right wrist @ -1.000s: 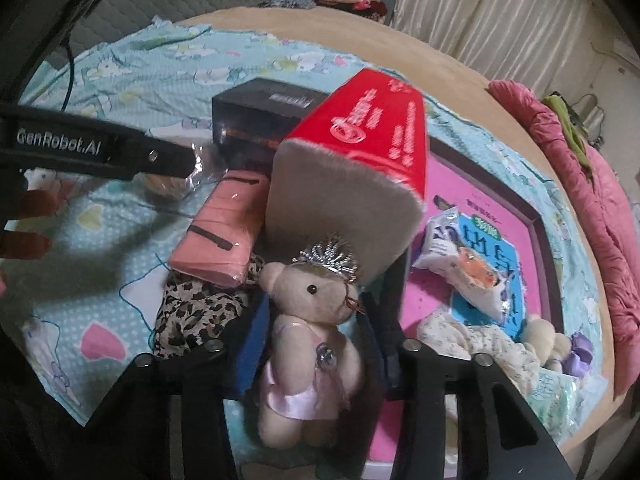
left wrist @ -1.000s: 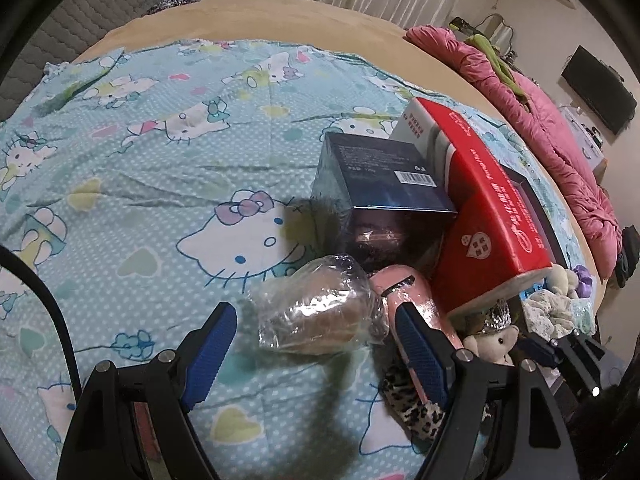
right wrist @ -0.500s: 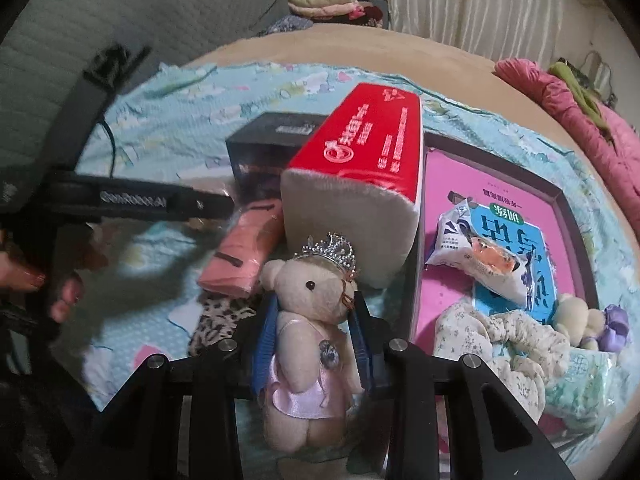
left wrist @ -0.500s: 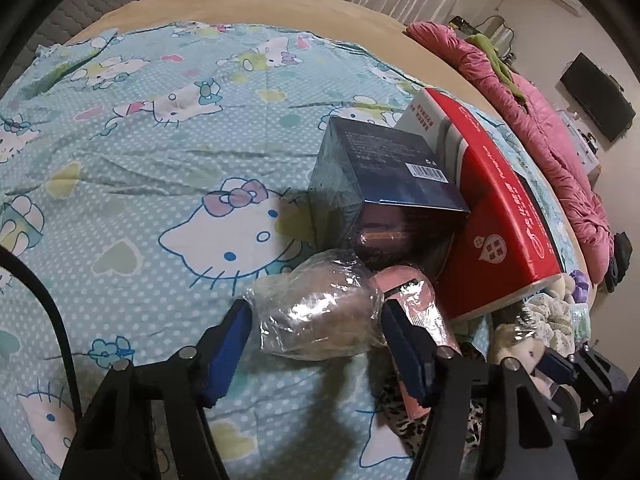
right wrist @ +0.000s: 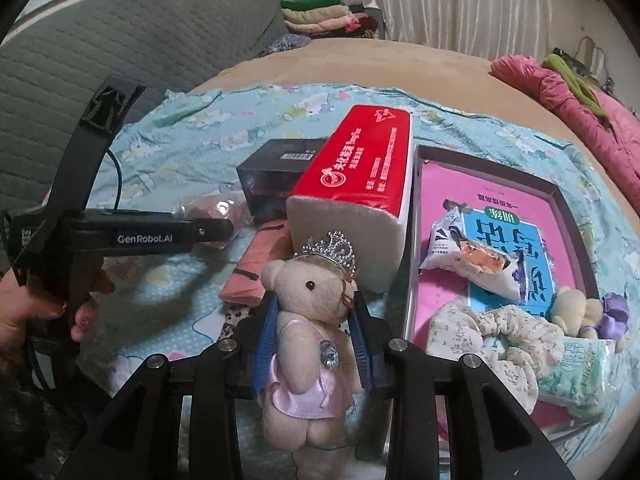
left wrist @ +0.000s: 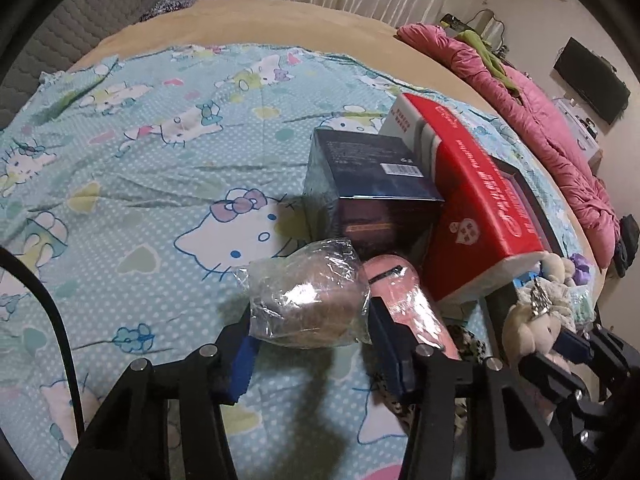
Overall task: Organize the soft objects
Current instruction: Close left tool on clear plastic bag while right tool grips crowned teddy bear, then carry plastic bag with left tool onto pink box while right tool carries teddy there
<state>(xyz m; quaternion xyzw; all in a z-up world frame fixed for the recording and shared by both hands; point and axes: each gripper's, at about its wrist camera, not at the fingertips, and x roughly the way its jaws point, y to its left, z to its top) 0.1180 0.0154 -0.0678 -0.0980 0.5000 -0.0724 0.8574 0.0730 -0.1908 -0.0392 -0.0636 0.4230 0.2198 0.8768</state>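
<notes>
Bed w/ a cartoon-cat sheet (left wrist: pixel 160 184), clutter along its right side. Left gripper (left wrist: pixel 308 344) has just been closing round a plastic-wrapped brownish soft lump (left wrist: pixel 308 304); both blue pads now touch the wrap, so it looks pinched, tho how firmly is unclear. The lump sits just in front of a dark box (left wrist: pixel 372 184), beside a pink pouch (left wrist: pixel 404 304).

Right gripper (right wrist: pixel 314 344) is pressed onto a small teddy bear (right wrist: pixel 308 320) w/ a silver crown and pink dress, held above the sheet, in front of a red tissue pack (right wrist: pixel 360 172). To its right, a shallow pink-lined tray (right wrist: pixel 568 216) already holds a scrunchie (right wrist: pixel 480 328), a snack packet and other soft bits.

Step, as I judge it: both hands mid-pickup, bear secured, lump being secured. Next probably calls for carrying the bear right, over the tray's rim, and spreading the pads there.
</notes>
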